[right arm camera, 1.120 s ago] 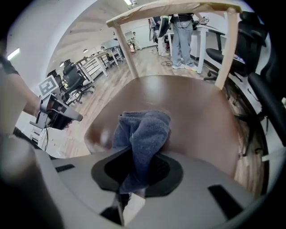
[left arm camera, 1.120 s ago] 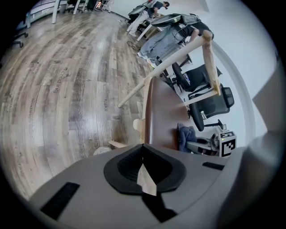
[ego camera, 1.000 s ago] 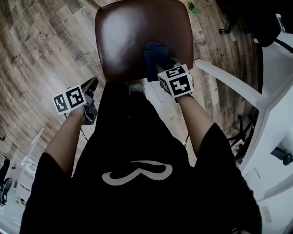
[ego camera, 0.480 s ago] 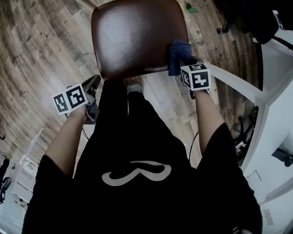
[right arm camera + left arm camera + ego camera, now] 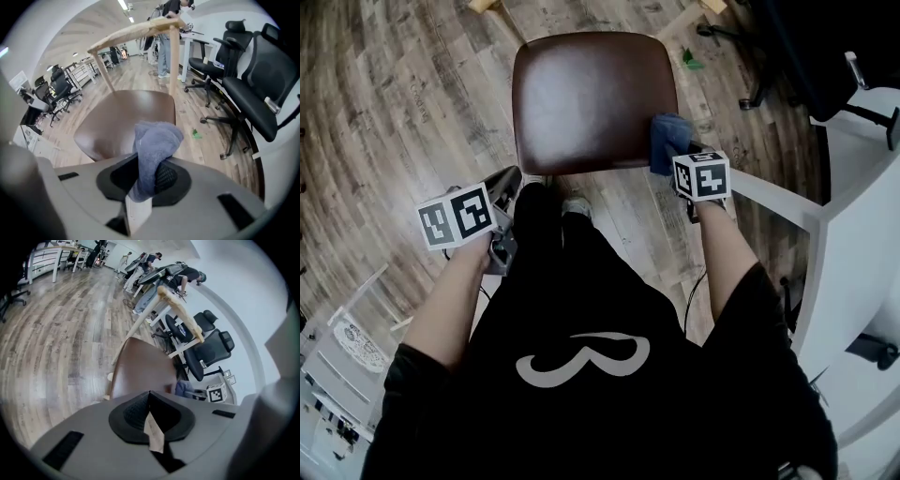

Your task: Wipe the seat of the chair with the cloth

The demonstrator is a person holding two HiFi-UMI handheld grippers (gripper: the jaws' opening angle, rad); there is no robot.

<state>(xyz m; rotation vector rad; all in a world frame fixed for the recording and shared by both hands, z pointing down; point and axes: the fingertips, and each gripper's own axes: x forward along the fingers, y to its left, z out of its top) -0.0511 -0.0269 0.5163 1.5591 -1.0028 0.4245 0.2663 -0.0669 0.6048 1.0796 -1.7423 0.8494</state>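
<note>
The chair's brown seat (image 5: 591,98) lies ahead of me on the wood floor. My right gripper (image 5: 673,155) is shut on the blue cloth (image 5: 667,139), just off the seat's front right corner. In the right gripper view the cloth (image 5: 154,145) bulges out between the jaws, with the seat (image 5: 124,117) behind it. My left gripper (image 5: 503,183) hangs shut and empty off the seat's front left corner, over the floor. In the left gripper view its jaws (image 5: 149,401) meet below the seat (image 5: 143,369), and the cloth (image 5: 184,388) shows at the far side.
The chair's pale wooden back frame (image 5: 140,30) rises behind the seat. Black office chairs (image 5: 253,89) stand to the right. A white desk (image 5: 862,216) runs along my right side. A small green scrap (image 5: 691,62) lies on the floor. People stand far off.
The right gripper slid the cloth rightward across the seat's front and off its front right corner. The left gripper hardly moved. The head view has drawn back from the chair.
</note>
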